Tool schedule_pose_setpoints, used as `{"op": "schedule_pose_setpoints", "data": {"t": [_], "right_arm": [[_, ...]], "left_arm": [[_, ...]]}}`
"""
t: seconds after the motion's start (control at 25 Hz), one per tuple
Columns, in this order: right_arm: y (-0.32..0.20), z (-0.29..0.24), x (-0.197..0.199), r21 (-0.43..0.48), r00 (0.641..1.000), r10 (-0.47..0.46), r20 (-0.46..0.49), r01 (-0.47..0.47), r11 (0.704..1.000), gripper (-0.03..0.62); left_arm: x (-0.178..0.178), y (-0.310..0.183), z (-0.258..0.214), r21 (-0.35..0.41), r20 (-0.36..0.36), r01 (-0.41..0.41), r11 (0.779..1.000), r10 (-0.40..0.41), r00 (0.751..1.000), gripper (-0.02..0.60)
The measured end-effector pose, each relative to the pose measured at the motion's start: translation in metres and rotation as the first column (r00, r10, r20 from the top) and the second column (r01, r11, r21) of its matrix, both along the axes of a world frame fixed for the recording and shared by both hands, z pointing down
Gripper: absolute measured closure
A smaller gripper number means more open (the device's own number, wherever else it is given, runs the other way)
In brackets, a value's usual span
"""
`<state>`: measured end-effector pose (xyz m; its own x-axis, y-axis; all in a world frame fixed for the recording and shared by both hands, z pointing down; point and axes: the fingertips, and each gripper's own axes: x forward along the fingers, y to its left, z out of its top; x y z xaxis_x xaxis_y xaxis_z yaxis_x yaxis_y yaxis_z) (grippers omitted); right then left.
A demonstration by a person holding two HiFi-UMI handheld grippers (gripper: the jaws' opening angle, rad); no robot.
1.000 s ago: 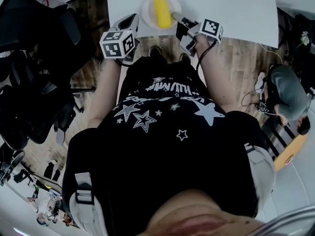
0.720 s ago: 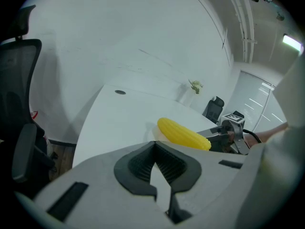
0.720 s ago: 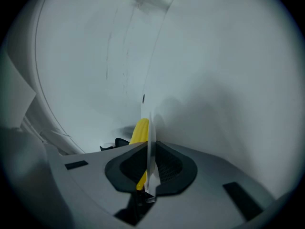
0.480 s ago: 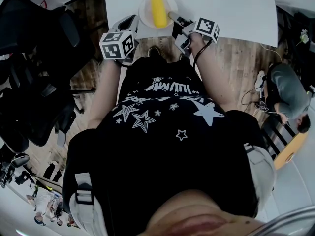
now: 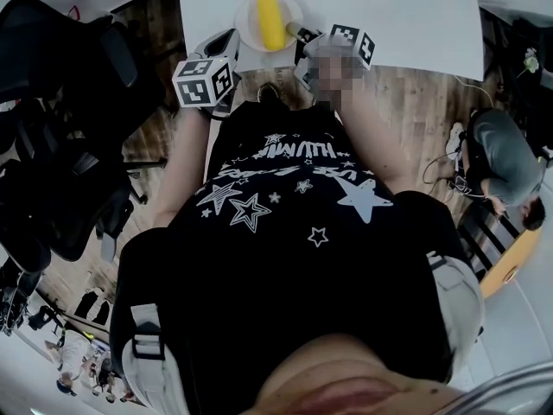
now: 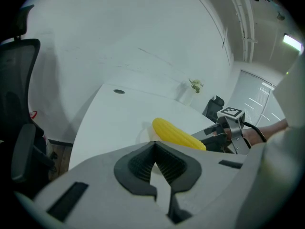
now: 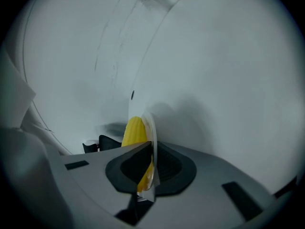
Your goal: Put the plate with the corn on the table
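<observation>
A white plate (image 5: pixel 249 9) with a yellow corn cob (image 5: pixel 270 20) lies at the near edge of the white table (image 5: pixel 389 15). My right gripper (image 5: pixel 299 35) has the plate's right rim between its jaws, which are closing on it. In the right gripper view the thin rim (image 7: pixel 151 128) runs between the pads, with the corn (image 7: pixel 134 130) just left of it. My left gripper (image 5: pixel 230 38) is shut and empty, hovering at the table edge left of the plate. Its own view shows the corn (image 6: pixel 176 132) ahead and the right gripper (image 6: pixel 215 136) beyond it.
Black office chairs (image 5: pixel 60 145) crowd the wooden floor on my left. A person (image 5: pixel 505 167) sits low at the right. A small plant (image 6: pixel 194 85) stands at the table's far side.
The plate with the corn and my right gripper have slid a little to the left along the table edge. The left gripper has hardly shifted.
</observation>
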<state>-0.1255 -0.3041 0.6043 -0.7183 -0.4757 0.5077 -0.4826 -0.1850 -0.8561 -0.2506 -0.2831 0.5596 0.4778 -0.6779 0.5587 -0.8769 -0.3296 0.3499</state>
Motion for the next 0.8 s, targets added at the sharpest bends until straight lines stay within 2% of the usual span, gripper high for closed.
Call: {"op": "schedule_pose_setpoints", "data": {"t": [0.36, 0.8], "right_arm": [[-0.0015, 0.0061, 0.0001, -0.062, 0.999, -0.01, -0.046, 0.007, 0.998, 0.565], [-0.0067, 0.0087, -0.0029, -0.08, 0.978, -0.088, -0.187, 0.074, 0.994, 0.539]], "left_arm": [[0.0013, -0.0039, -0.0027, 0.01, -0.002, 0.002, 1.0, -0.002, 1.0, 0.577], [-0.0035, -0.0075, -0.0047, 0.014, 0.005, 0.007, 1.0, -0.007, 1.0, 0.577]]}}
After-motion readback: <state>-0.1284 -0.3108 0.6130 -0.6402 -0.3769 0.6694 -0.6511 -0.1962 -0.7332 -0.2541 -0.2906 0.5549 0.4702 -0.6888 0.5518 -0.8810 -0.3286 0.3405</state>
